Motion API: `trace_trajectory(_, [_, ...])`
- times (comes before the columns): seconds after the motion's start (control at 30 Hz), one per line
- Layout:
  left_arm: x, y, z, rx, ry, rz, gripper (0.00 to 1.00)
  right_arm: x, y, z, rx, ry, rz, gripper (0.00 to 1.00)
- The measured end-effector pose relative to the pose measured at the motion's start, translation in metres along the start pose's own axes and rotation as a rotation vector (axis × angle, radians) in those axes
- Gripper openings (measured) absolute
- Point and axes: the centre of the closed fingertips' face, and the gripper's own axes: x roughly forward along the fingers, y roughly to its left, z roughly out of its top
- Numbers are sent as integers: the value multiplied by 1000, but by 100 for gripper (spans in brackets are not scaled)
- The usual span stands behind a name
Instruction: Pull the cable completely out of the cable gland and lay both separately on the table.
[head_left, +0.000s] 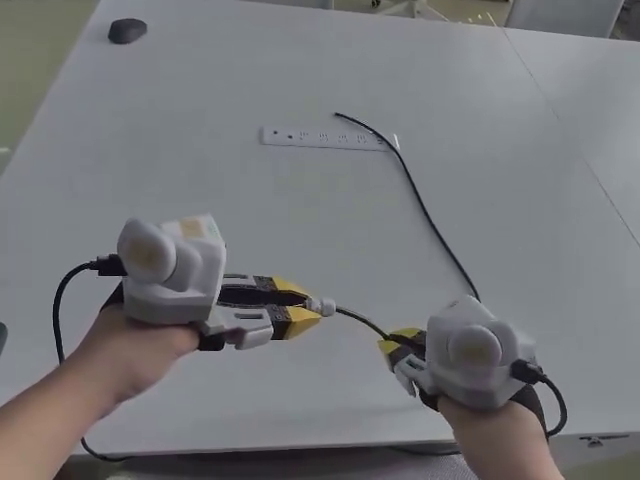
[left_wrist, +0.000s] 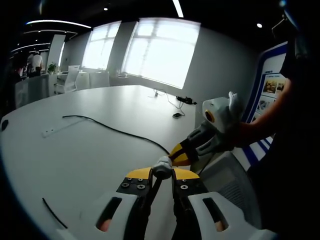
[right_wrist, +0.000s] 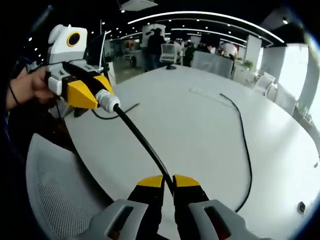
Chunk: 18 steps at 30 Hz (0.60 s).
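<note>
Clearly mid-pull: left gripper (head_left: 300, 305) is clamped on the white cable gland (head_left: 321, 305) at lower centre of head view, right gripper (head_left: 398, 350) pinched shut on the black cable (head_left: 425, 210) just right of it, above the table (head_left: 250, 200) edge. Next needs grippers drawn apart along the cable, w/ firm grip. Head view shows the cable's run to upper centre; right gripper view shows the gland's mouth, upper left.

White cable gland (head_left: 321, 306) airborne, on black cable (head_left: 421, 203); cable sags, trails across table (head_left: 200, 180).
</note>
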Motion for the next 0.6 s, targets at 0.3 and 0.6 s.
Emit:
trace_trajectory(0.3, [-3, 1, 2, -8, -10, 3, 15, -18, 13, 45, -221, -101, 21, 12])
trace_trajectory(0.6, [-2, -2, 0, 0, 0, 1, 15, -18, 47, 66, -518, -95, 54, 11])
